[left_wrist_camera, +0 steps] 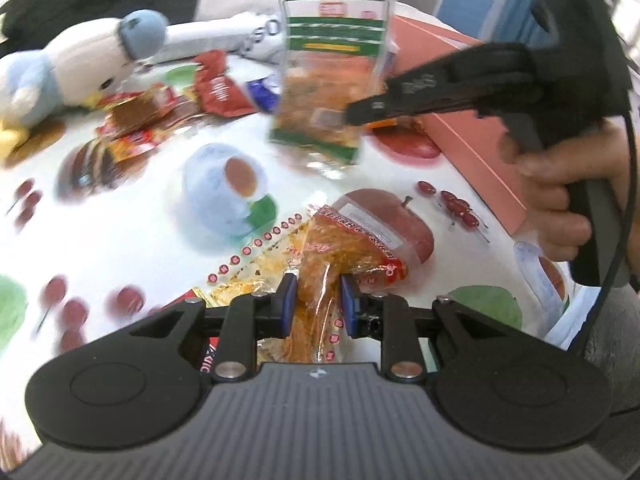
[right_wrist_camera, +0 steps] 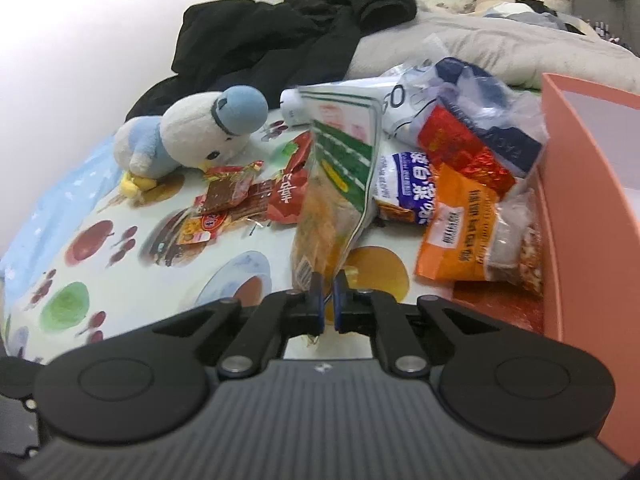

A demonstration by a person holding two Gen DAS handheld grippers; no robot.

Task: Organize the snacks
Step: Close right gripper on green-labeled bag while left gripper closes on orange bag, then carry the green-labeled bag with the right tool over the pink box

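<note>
My left gripper [left_wrist_camera: 318, 300] is shut on a clear bag of orange-brown snacks with red dotted trim [left_wrist_camera: 340, 248], held low over the fruit-print tablecloth [left_wrist_camera: 140, 232]. My right gripper [right_wrist_camera: 328, 300] is shut on the lower edge of a clear bag with a green and white label [right_wrist_camera: 340, 184], holding it upright above the table. That bag [left_wrist_camera: 328, 80] and the right gripper [left_wrist_camera: 352, 114] also show in the left wrist view. Loose snack packs lie behind: red and brown ones [right_wrist_camera: 236, 200], a blue-white one [right_wrist_camera: 408, 188], an orange one [right_wrist_camera: 456, 232].
A salmon-pink box [right_wrist_camera: 580, 216] stands at the right; it also shows in the left wrist view [left_wrist_camera: 472, 148]. A blue and white plush bird [right_wrist_camera: 188, 136] lies at the back left. Black clothing [right_wrist_camera: 296, 36] and grey bedding [right_wrist_camera: 500, 52] lie beyond the table.
</note>
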